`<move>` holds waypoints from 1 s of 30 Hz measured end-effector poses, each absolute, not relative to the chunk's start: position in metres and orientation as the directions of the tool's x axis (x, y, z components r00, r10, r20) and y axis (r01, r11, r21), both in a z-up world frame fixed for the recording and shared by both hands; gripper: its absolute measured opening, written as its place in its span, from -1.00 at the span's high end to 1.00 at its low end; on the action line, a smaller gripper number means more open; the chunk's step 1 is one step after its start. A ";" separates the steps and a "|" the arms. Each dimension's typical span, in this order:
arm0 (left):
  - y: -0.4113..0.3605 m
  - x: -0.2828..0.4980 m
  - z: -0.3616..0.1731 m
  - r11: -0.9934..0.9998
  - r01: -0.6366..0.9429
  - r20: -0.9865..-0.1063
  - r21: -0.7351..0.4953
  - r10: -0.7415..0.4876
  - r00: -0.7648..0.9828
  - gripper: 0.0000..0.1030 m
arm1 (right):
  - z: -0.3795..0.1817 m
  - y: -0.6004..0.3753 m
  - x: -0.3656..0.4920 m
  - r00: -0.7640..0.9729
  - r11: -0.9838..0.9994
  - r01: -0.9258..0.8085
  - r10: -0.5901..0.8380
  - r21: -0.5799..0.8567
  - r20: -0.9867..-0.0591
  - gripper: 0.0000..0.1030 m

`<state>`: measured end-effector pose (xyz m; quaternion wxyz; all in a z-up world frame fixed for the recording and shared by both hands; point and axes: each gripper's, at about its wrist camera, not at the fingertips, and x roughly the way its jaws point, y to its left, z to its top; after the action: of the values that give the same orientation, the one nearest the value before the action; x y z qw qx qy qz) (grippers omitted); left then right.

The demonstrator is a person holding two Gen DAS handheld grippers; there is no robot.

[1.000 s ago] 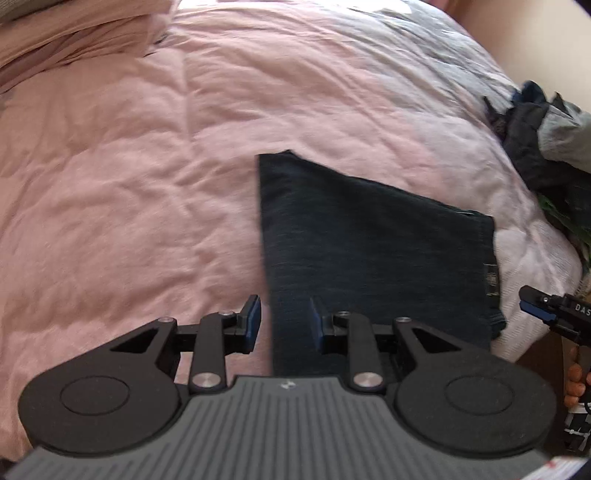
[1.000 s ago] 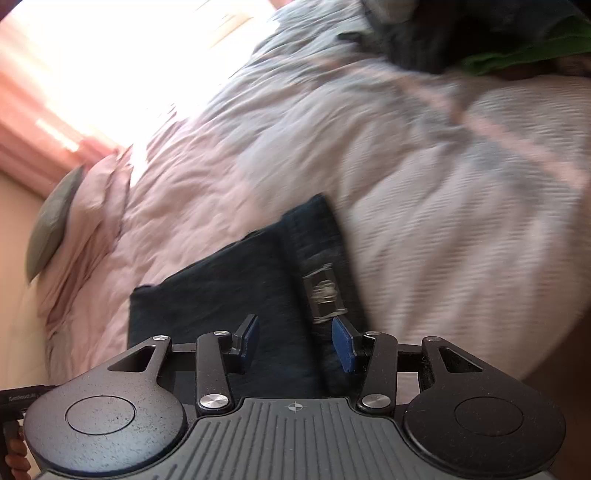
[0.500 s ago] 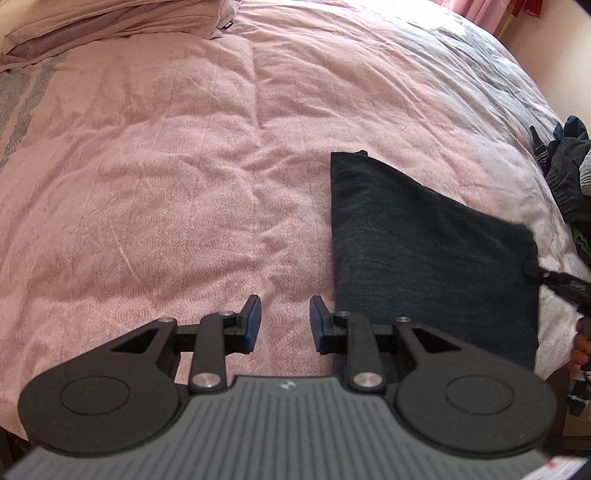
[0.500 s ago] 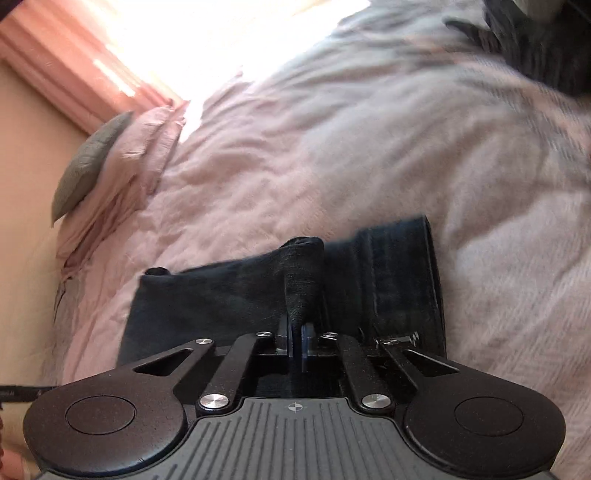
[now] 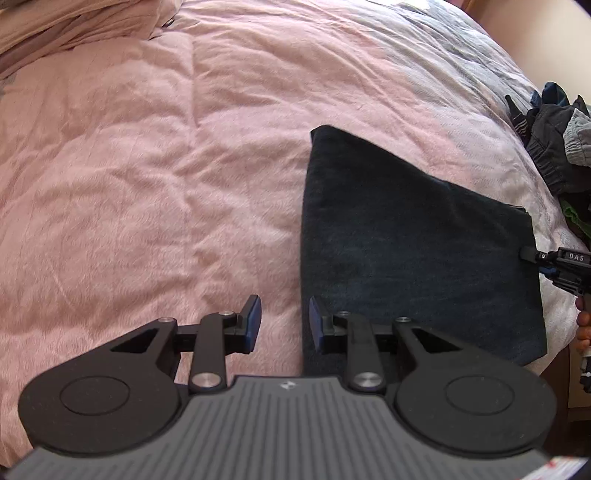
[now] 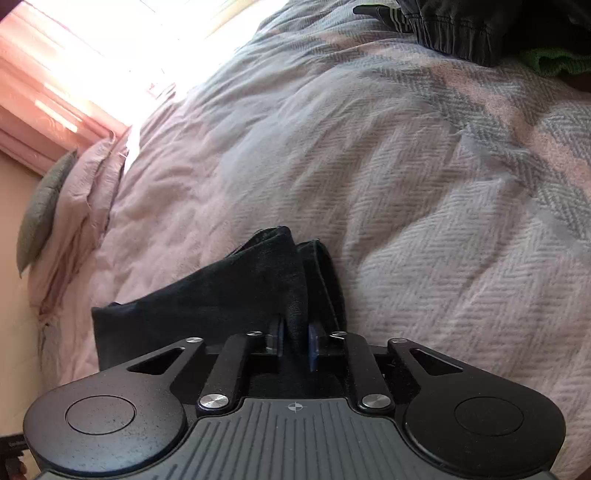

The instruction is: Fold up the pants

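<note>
Dark folded pants point(image 5: 406, 240) lie flat on the pink duvet point(image 5: 147, 184) near the bed's right edge. My left gripper point(image 5: 284, 321) hangs open just over their near left edge, nothing between its fingers. At the pants' right edge my right gripper point(image 5: 528, 254) touches the cloth. In the right wrist view a raised fold of the pants point(image 6: 291, 288) stands between the right gripper's point(image 6: 295, 343) jaws, which are opening; a strip of its blue right pad point(image 6: 313, 345) shows bare beside the fold.
A heap of dark clothes point(image 5: 554, 147) with a green garment point(image 6: 554, 61) sits at the bed's far right corner. Pillows point(image 5: 55, 29) lie at the head. The bed's edge drops off just right of the pants; a person's fingers point(image 5: 583, 328) show there.
The right gripper shut on the waistband end, pulled it over so the label is hidden, and now its jaws have parted. The left gripper came down beside the pants' left edge.
</note>
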<state>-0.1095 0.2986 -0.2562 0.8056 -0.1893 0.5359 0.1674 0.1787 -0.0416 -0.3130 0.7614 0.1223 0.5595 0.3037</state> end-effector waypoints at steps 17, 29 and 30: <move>0.280 0.040 -0.353 0.967 -0.249 -0.814 0.058 0.190 0.549 0.76 | -0.351 0.028 0.156 0.500 0.741 -0.669 0.505 0.056 -0.703 0.58; 0.279 -0.043 -0.273 0.941 -0.334 -0.832 -0.052 0.144 0.536 0.77 | -0.262 -0.035 0.125 0.476 0.809 -0.545 0.515 0.221 -0.713 0.57; 0.273 -0.062 -0.270 0.941 -0.333 -0.841 -0.062 0.130 0.525 0.77 | -0.259 -0.040 0.110 0.462 0.806 -0.551 0.512 0.218 -0.724 0.57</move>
<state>-0.0620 0.2726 -0.2696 0.8665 -0.1080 0.4686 0.1336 0.1101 -0.0397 -0.2586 0.8547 -0.0237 0.4151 0.3109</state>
